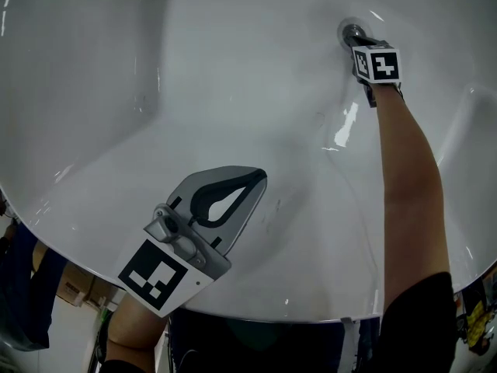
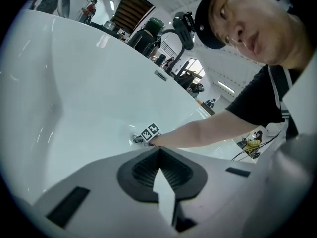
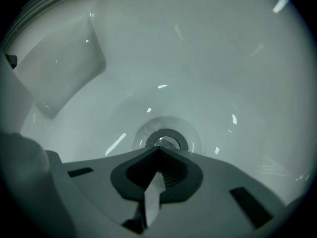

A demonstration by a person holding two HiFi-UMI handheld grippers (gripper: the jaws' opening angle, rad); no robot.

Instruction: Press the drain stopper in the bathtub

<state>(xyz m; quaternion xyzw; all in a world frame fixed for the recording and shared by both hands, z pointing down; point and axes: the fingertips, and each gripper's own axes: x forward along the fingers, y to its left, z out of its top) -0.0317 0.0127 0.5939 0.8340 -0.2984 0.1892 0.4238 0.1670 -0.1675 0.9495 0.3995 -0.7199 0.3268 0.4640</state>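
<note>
The round metal drain stopper [image 1: 349, 31] sits in the white bathtub's floor [image 1: 233, 76] at the far right. My right gripper [image 1: 359, 42] reaches down to it at arm's length, its marker cube just behind the jaws. In the right gripper view the stopper [image 3: 167, 142] lies directly ahead of the shut right gripper [image 3: 158, 149], whose tip overlaps the stopper's near rim; contact cannot be told. My left gripper [image 1: 261, 179] hovers shut and empty over the tub's near side. In the left gripper view, the left gripper [image 2: 159, 149] points across the tub toward the stopper [image 2: 137, 139].
The tub's curved rim [image 1: 93, 266] runs along the bottom of the head view, with a cardboard box [image 1: 74, 286] on the floor beyond it. A recessed ledge [image 3: 59, 78] is moulded into the tub wall left of the drain. My bare forearm [image 1: 408, 185] spans the tub's right side.
</note>
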